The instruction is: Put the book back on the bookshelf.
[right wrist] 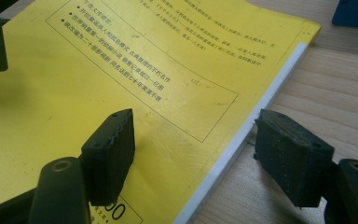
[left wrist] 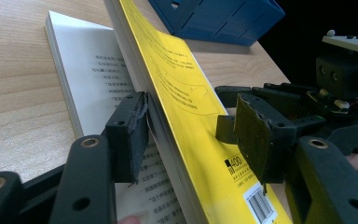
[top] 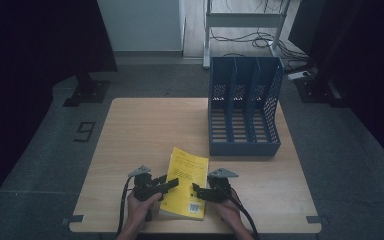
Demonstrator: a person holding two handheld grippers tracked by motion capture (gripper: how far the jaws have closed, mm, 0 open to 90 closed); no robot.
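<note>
A dark floor marking (top: 84, 131) shaped like a "9" lies left of the wooden table (top: 145, 125), and that whole left half of the tabletop is bare. Near the front edge the left gripper (top: 169, 184) reaches in over the yellow book (top: 186, 182). From the left gripper view, the book's (left wrist: 186, 93) cover and most of its pages are tilted up off one printed page lying flat, and one jaw sits under the raised block with its pad against the page edges, the other above the cover with a gap. So it is open, with the book between the jaws, not pinched. A barcode and "400" can be read on the cover there; the page carries lines of small print I cannot read.

The right gripper (top: 198, 190) comes in from the book's other side. In the right gripper view its jaws straddle the book's (right wrist: 135, 70) white edge, one pad over the yellow cover, one over the wood, both clear of it: open. Framed rows of small characters run across the cover.

Farther right and back stands a blue file rack (top: 244, 107) with three slots, well apart from the book, with open wood between them.
</note>
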